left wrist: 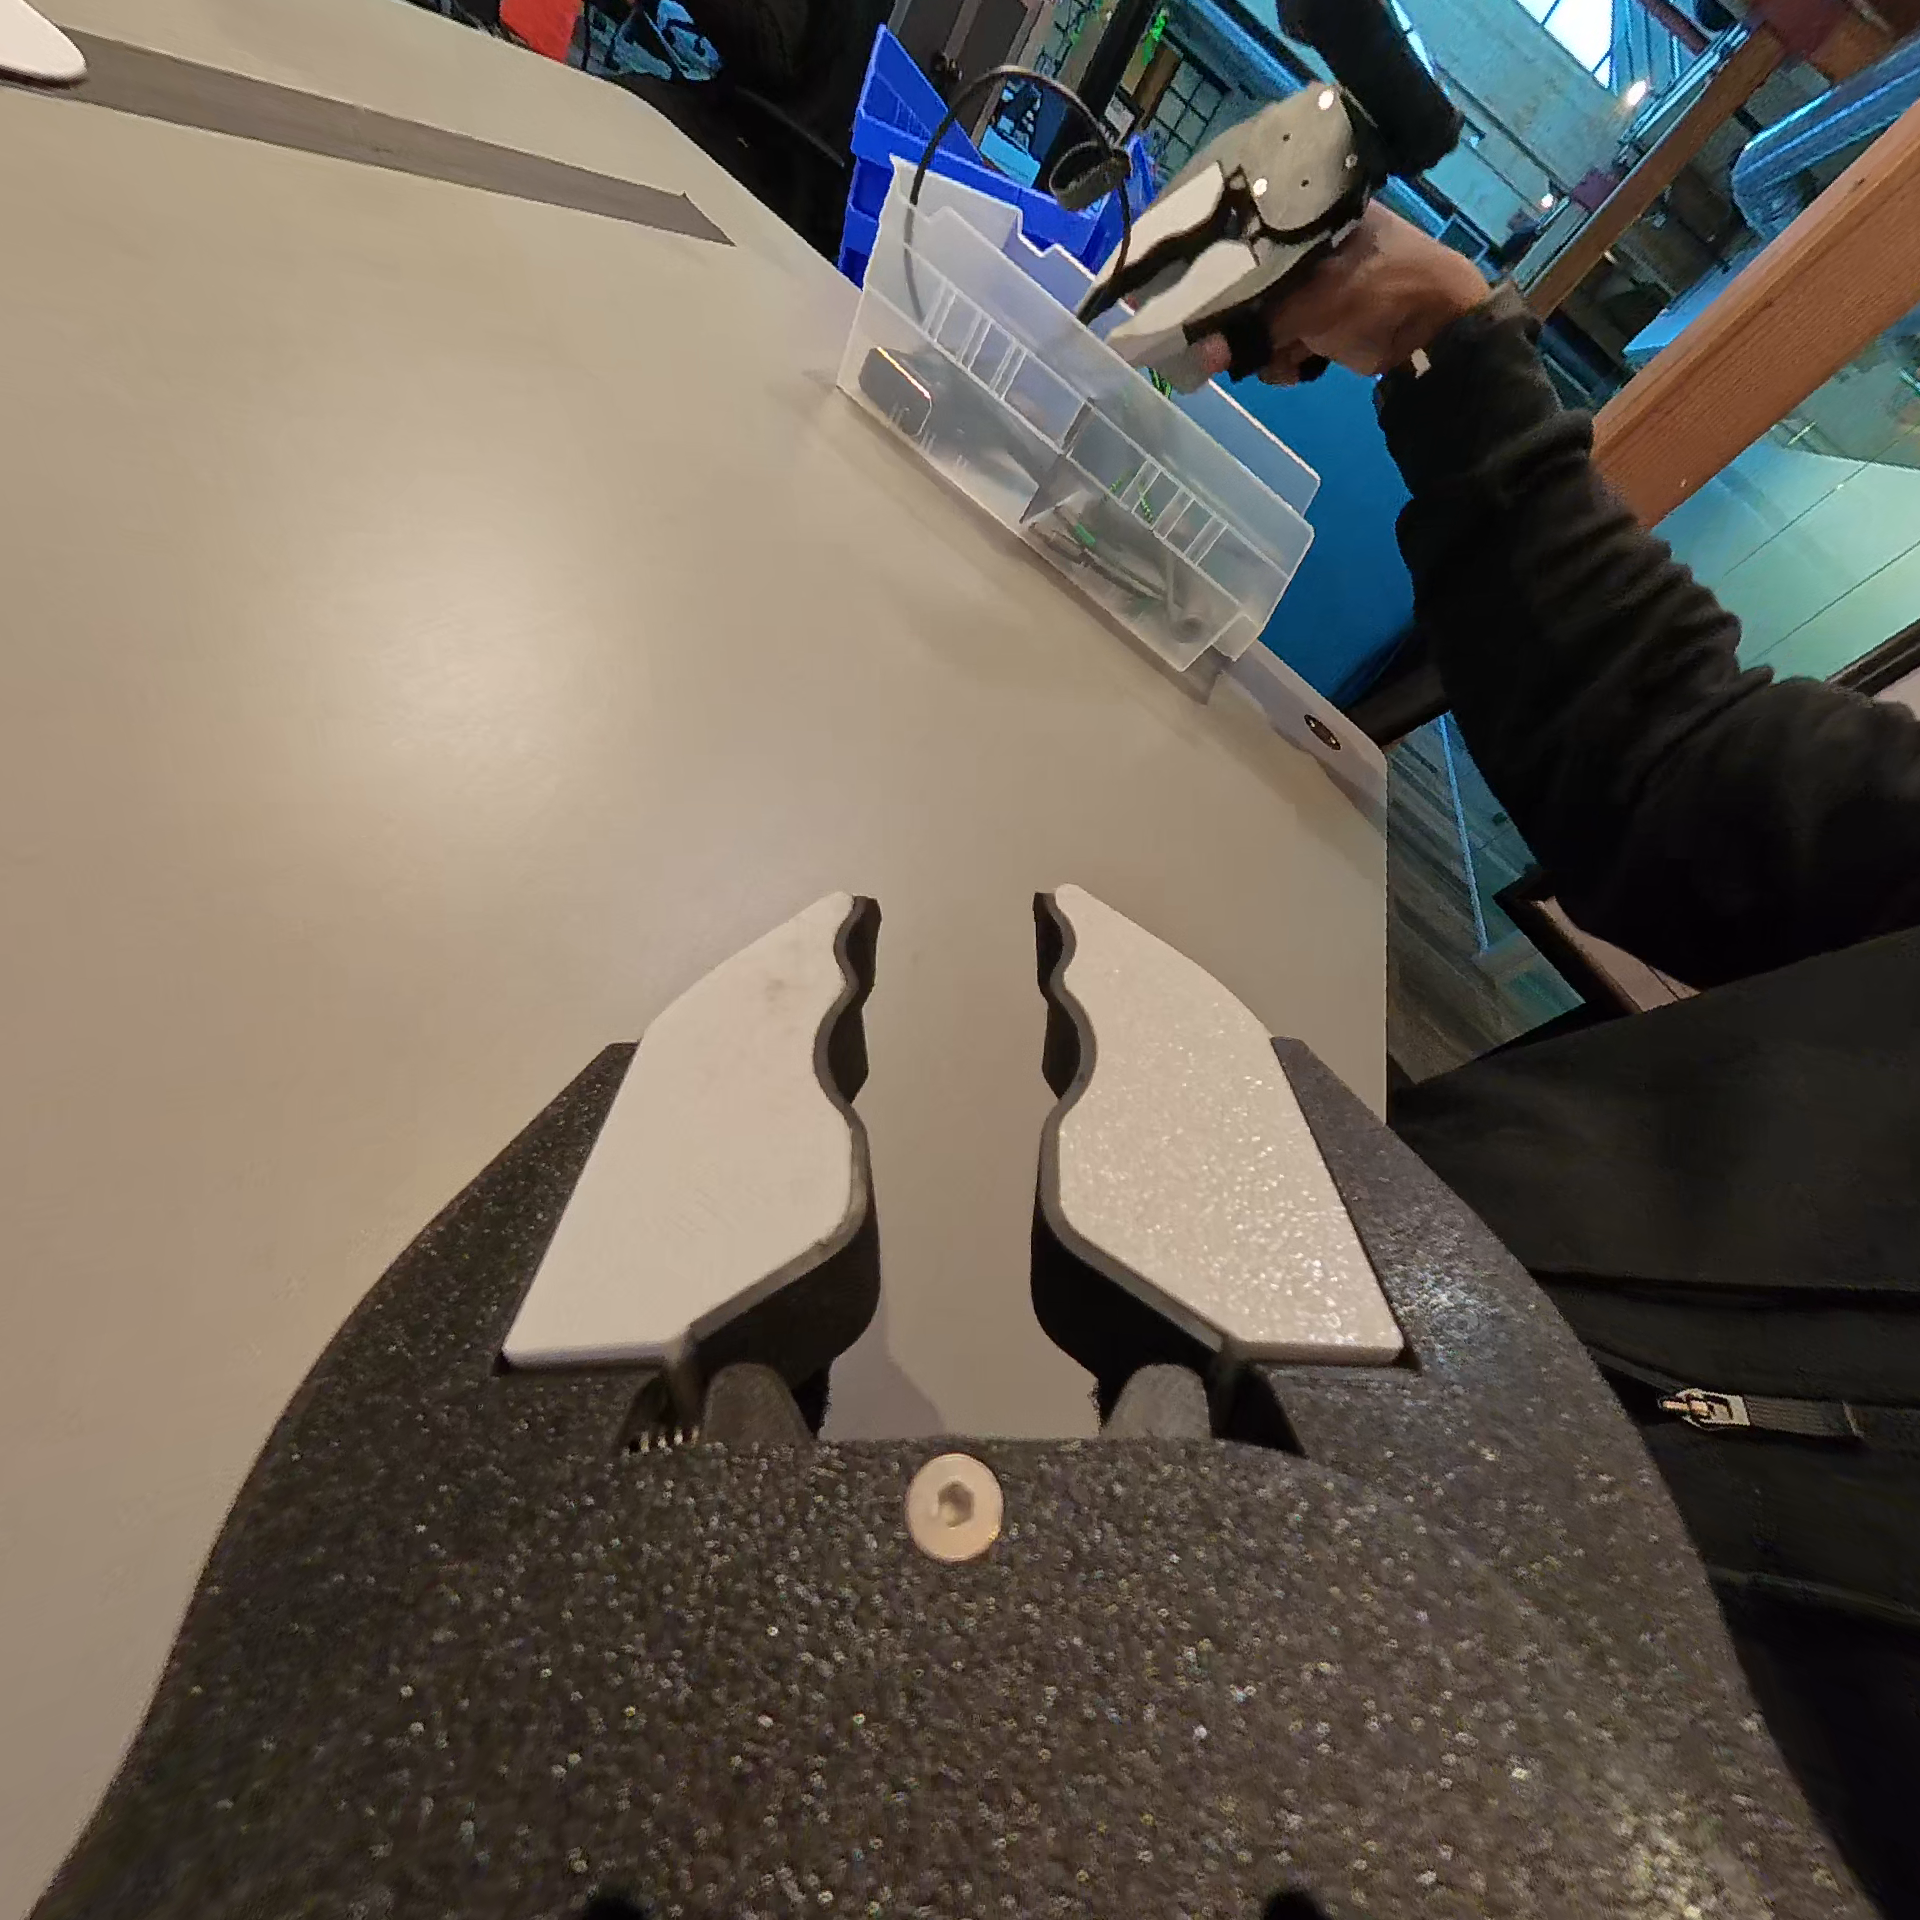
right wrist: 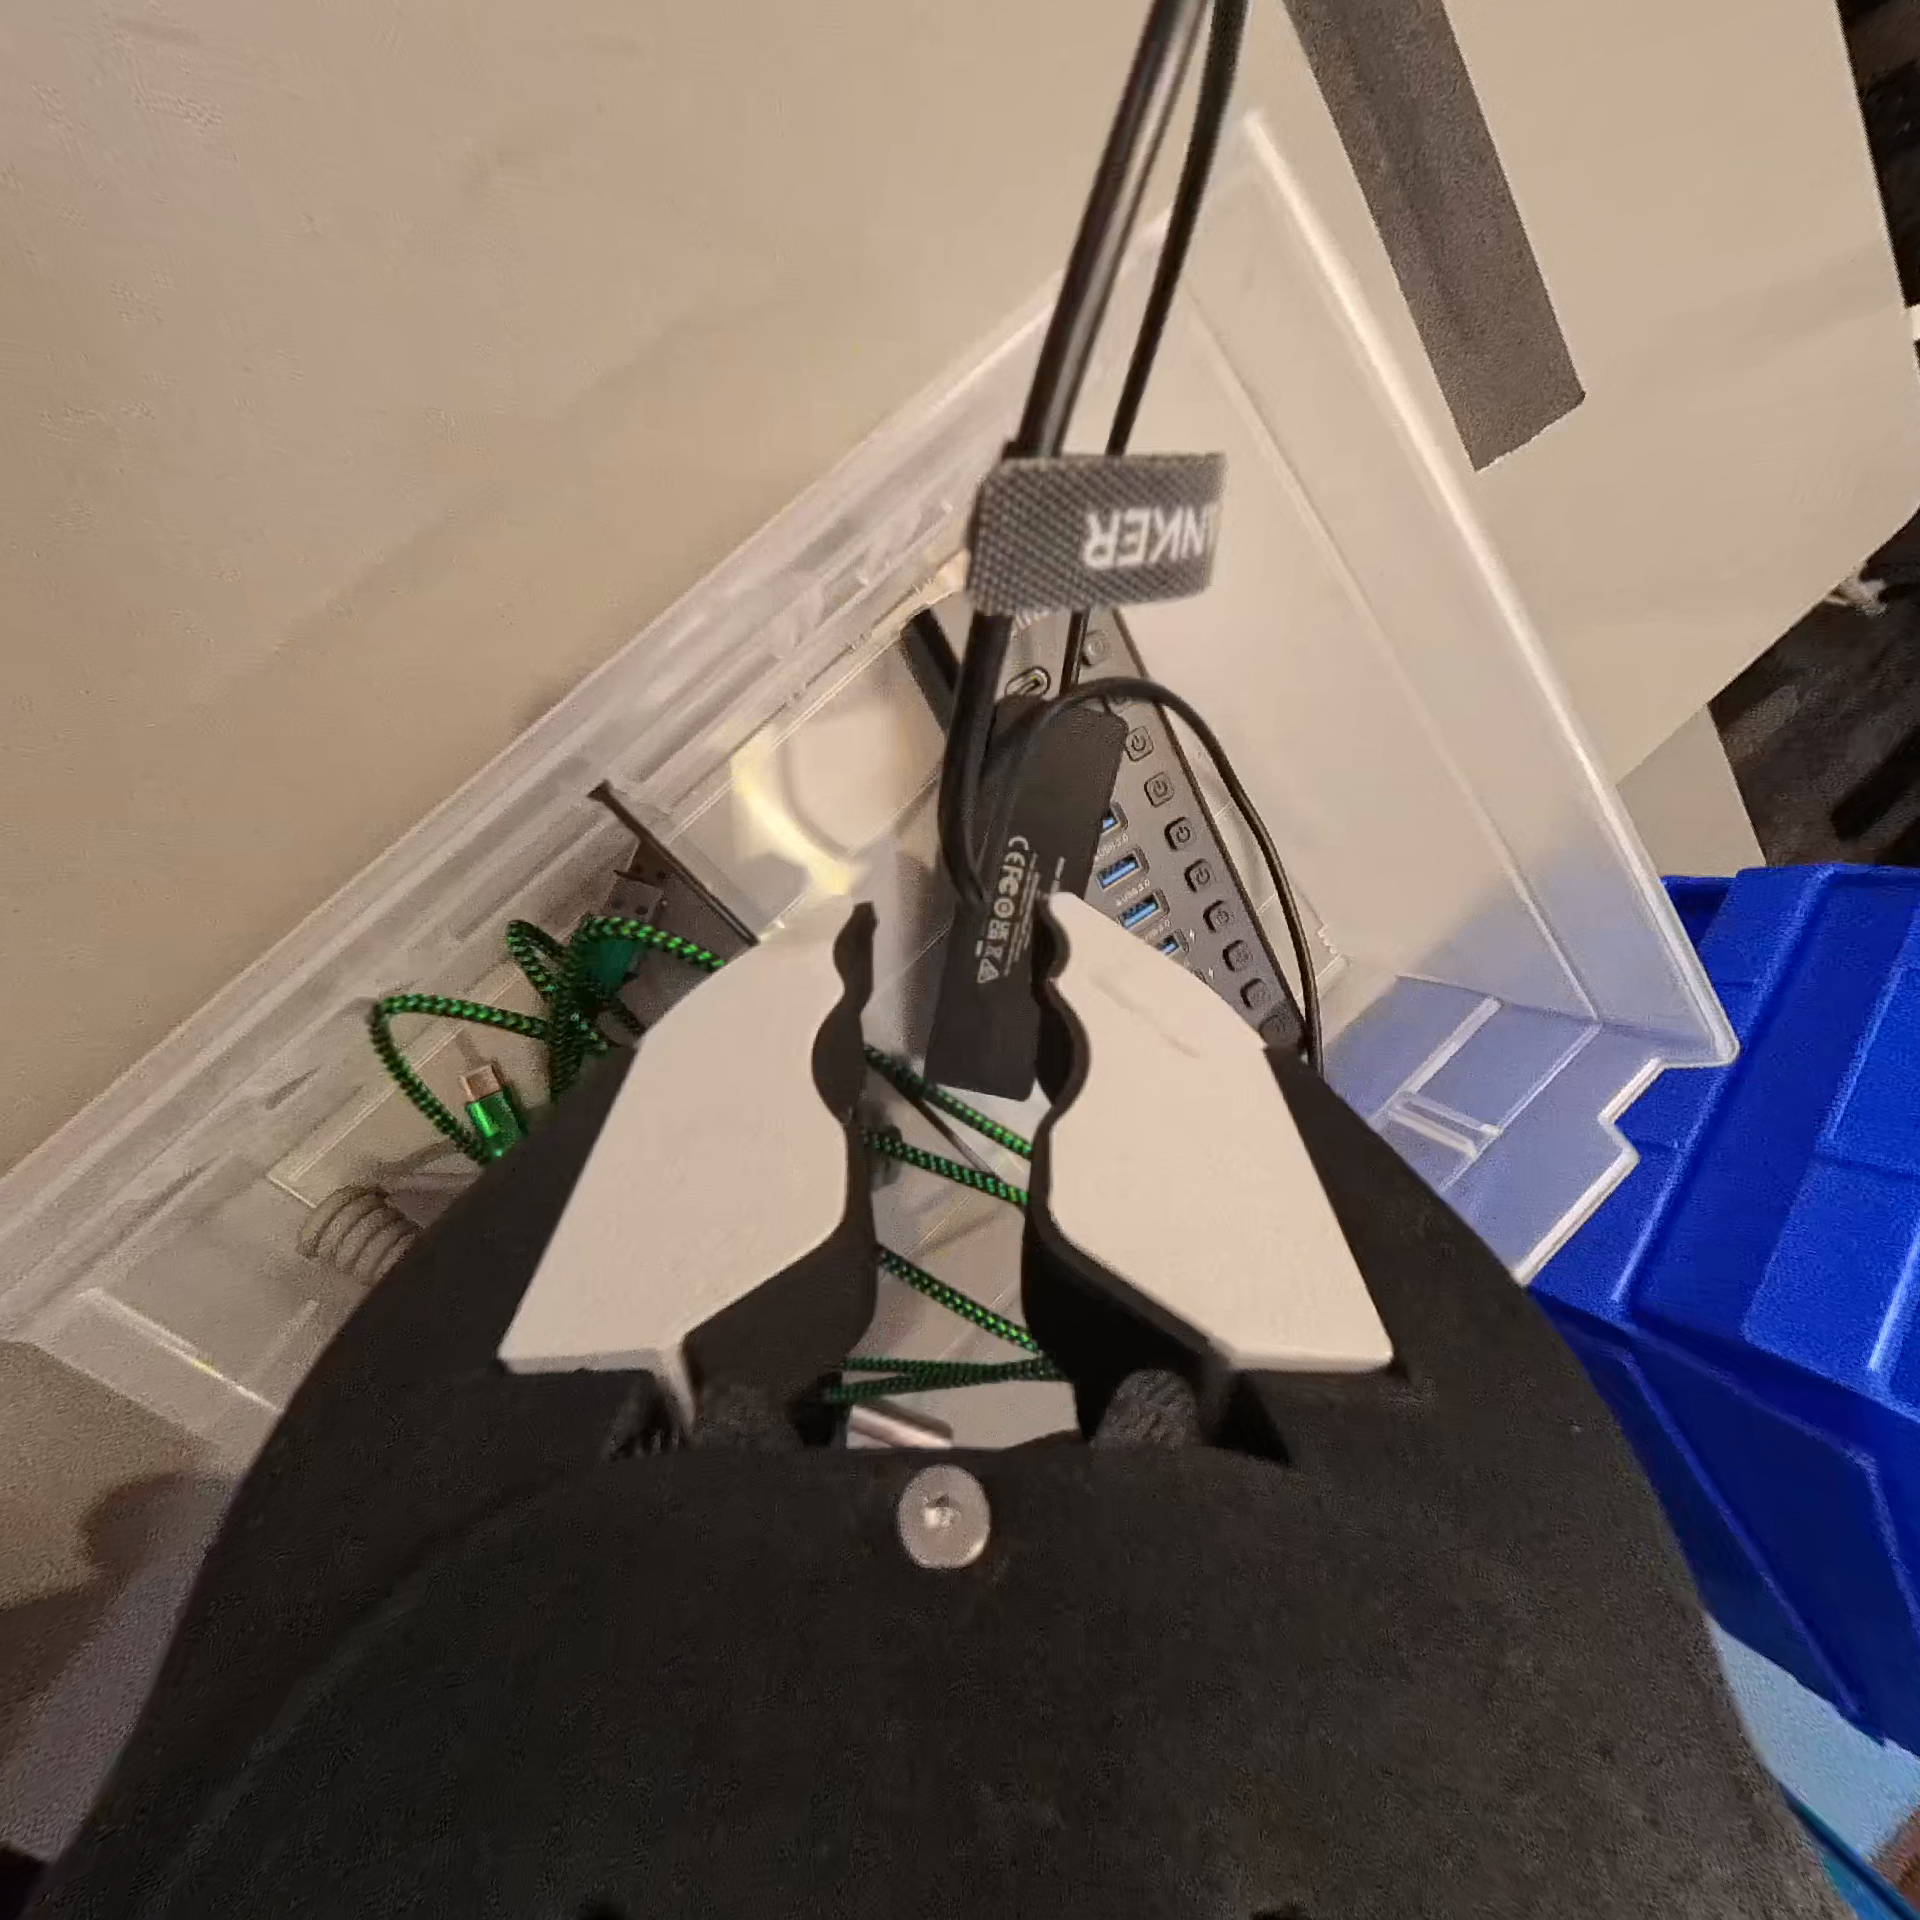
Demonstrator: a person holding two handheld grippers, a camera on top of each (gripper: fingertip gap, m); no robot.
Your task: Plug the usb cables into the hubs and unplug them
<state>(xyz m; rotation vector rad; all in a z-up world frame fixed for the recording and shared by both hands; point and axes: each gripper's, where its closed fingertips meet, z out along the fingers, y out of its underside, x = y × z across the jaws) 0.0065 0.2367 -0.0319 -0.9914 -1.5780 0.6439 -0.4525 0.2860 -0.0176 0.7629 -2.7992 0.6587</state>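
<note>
A pale beige table (left wrist: 436,644) is carrying a clear plastic organizer box (left wrist: 1081,436), which is sitting near the table's far edge with its lid open. Well apart from the box, a strip of dark grey tape (left wrist: 416,145) is lying flat on the tabletop. Blue bins (right wrist: 1766,1195) are standing just beside the box.

Two hubs (right wrist: 1174,862) (right wrist: 1013,914), one clear box (right wrist: 1455,727).

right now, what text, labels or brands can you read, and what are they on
Grey strap round the black cables: white lettering, legible, but not mine to copy.
Small black hub: white marks and fine print, likewise not copied.
Grey hub in the clear box: print beside its blue ports, too small to read.
Left wrist view: no writing.
</note>
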